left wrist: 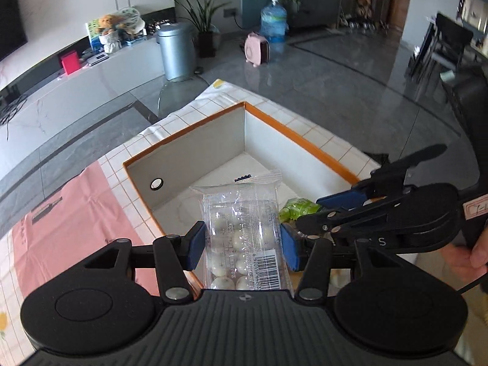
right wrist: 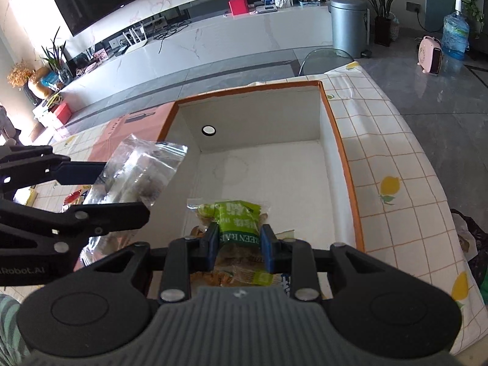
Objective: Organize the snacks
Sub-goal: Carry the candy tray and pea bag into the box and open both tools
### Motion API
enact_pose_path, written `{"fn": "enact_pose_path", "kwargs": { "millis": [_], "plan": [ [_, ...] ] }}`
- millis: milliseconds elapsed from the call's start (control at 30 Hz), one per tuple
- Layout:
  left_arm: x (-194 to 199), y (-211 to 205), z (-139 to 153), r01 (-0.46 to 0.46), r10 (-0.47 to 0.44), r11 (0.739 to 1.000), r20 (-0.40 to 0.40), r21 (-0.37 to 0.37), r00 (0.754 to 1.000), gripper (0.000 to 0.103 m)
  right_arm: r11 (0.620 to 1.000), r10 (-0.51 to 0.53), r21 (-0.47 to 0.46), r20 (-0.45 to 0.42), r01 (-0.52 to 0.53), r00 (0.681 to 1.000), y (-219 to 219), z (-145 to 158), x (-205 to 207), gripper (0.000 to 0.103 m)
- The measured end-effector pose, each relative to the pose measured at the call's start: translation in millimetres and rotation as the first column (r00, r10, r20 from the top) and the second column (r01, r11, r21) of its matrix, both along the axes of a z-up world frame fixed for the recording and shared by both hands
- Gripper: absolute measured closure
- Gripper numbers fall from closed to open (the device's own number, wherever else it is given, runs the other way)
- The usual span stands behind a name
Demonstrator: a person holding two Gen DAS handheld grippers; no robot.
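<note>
Left wrist: left claw (left wrist: 242, 241) clamps clear snack pack (left wrist: 241, 231); right claw (right wrist: 239, 245) clamps green packet (right wrist: 235, 216).

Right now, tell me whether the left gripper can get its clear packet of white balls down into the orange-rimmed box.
Probably yes. The left gripper holds the clear packet above the box, whose open white floor looks bare; only the right gripper with its green snack pack crowds one side.

Clear packet of white balls (left wrist: 242, 238) and green-labelled packet (right wrist: 236, 222) above orange-rimmed box (right wrist: 341, 152).
</note>
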State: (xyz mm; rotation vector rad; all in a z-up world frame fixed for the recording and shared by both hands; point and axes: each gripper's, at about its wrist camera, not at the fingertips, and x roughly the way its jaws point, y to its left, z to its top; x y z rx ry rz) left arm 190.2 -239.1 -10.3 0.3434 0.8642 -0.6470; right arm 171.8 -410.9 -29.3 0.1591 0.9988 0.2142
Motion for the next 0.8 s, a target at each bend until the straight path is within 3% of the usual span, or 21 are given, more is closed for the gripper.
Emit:
{"fn": "enact_pose_path", "kwargs": {
  "millis": [200, 500, 800],
  "plan": [
    [24.3, -18.9, -25.2, 0.115, -0.112, 0.986, -0.03, 0.123, 0.993, 0.044, 0.994, 0.095, -0.052, -0.046, -0.097, 0.994, -2.2, -22.3, 35.7, 0.077],
    [40.2, -43.4, -59.4, 0.276, -0.276, 0.915, -0.04, 0.295, 0.96, 0.044, 0.941, 0.296, -0.141, -0.098, -0.307, 0.95, 11.7, -49.5, 69.3, 0.077],
    [56.4, -52.9, -90.3, 0.326, -0.316, 0.883, -0.085, 0.338, 0.945, 0.043, 0.887, 0.391, -0.198, -0.161, -0.418, 0.906, 18.0, -65.5, 81.9, 0.077]
  ]
}}
